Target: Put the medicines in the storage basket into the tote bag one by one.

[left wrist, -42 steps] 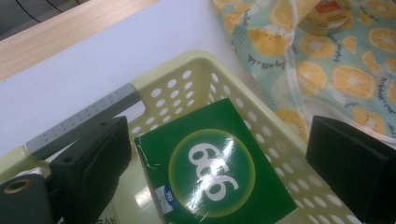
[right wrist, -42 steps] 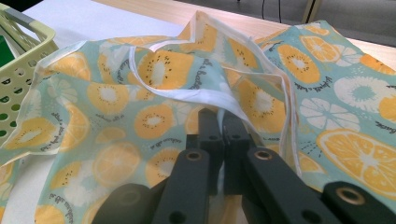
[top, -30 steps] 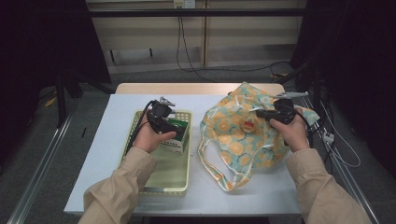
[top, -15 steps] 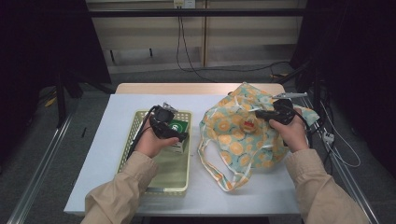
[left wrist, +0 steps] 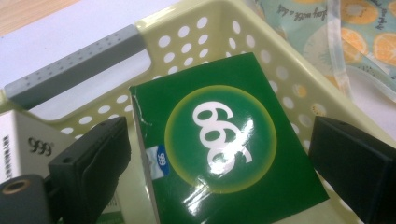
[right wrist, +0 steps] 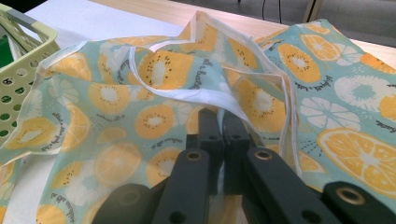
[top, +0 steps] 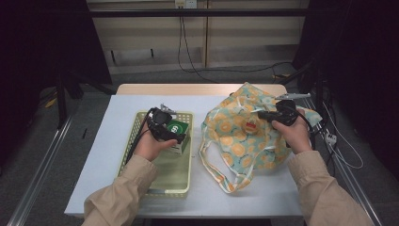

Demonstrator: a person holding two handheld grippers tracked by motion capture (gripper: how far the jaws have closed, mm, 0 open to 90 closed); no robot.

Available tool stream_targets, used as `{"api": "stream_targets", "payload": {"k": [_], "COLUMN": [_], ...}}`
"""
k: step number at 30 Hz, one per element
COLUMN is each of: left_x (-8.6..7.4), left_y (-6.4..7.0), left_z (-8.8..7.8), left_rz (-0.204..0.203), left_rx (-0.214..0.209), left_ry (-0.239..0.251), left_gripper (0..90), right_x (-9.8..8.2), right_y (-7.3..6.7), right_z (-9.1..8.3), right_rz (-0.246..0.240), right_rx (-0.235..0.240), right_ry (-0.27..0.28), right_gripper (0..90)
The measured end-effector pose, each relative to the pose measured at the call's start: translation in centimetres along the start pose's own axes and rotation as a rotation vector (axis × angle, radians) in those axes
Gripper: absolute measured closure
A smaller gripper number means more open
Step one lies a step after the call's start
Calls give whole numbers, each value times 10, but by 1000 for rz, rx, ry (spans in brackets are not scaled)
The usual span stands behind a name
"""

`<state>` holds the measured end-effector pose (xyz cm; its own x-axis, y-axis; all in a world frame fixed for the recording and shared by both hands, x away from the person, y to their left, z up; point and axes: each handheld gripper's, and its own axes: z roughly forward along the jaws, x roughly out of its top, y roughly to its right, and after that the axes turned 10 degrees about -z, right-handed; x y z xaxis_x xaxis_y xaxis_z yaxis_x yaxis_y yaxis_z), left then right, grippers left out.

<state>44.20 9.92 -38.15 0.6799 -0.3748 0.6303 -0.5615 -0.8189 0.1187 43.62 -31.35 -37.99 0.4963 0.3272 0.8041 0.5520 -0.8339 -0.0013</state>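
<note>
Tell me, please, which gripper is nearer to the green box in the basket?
The left gripper: its open jaws straddle the green box. The right gripper is across the table, shut on the fruit-print bag.

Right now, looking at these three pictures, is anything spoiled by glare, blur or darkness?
In the left gripper view, a white glare streak crosses the numerals on the green box, and the near jaws look soft. In the right gripper view, the fruit-print bag is sharp up close, the far edge slightly soft. In the high view, the table is evenly lit while the room's sides fall into deep shadow.

White table (top: 117,155) (grey floor (top: 37,169) around)
</note>
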Motion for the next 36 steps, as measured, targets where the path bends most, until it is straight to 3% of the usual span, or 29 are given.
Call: {"api": "stream_targets", "payload": {"k": [4,19,30,33,36], "left_x": [-5,-12,-10,-9,-9], "left_y": [-5,-6,-5,-6,-7], "left_z": [-1,13,8,6,0], "left_rz": [-31,-38,-62,-71,-85], "left_rx": [-1,-4,19,17,-13], "left_ry": [10,-68,-81,-82,-80], "left_gripper": [44,73,164,168,170], "right_x": [0,-1,-2,-3,-3], "right_y": [-2,-2,0,0,1], "right_z": [1,4,2,1,1], "right_rz": [-2,-2,6,6,7], "right_rx": [4,5,3,5,4], "right_ry": [0,-4,4,5,7], "right_gripper": [898,898,898,898,898]}}
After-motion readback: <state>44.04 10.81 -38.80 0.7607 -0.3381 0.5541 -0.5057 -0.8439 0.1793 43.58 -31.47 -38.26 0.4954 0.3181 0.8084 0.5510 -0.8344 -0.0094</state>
